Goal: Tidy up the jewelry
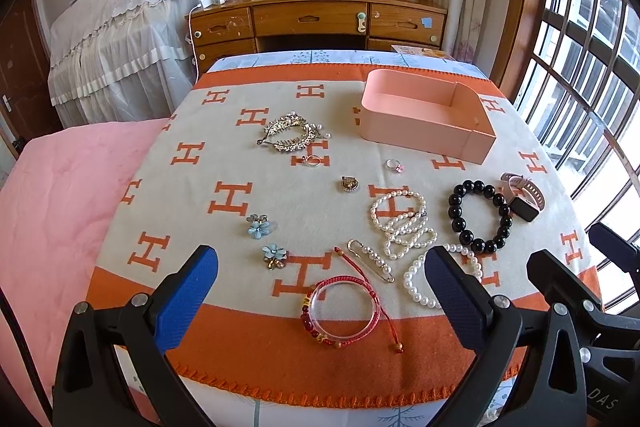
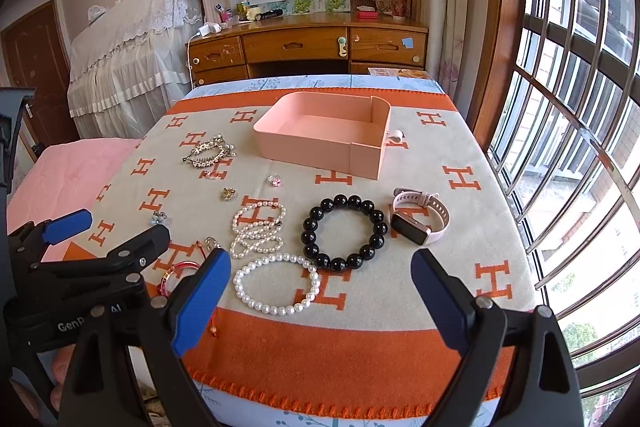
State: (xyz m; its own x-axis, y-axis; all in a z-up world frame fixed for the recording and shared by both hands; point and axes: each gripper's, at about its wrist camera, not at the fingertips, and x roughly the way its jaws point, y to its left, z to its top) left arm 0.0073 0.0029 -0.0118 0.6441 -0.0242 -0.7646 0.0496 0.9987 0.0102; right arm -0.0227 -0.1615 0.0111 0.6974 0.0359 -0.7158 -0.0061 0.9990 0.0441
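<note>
**Inspection: jewelry spread out, tray empty, both grippers idle**

Left gripper: fingers wide apart, holding nothing, poised above the near edge of the blanket-covered tabletop. Right gripper: fingers likewise wide apart and empty.

The pink tray sits at the far side of the tabletop and appears empty. No piece has been sorted yet. All jewelry lies loose on the blanket between the tray and the grippers.

Nearest the right gripper: a white pearl bracelet, just beside a black bead bracelet; the two look close to touching. A pink smartwatch lies to the right of the black beads. Nearest the left gripper: a clear bangle with red cord, overlapping a pearl pin.

Judgement: the first pick is about to begin. Recommend that each gripper take its nearest item, closing across one side of a ring, not its open middle. The red cord may drag the pin.

Further pieces: a tangled pearl strand, gold hair clip, two blue flower pieces, small rings. The rings are tiny and flat, so likely hardest to grip.
</note>
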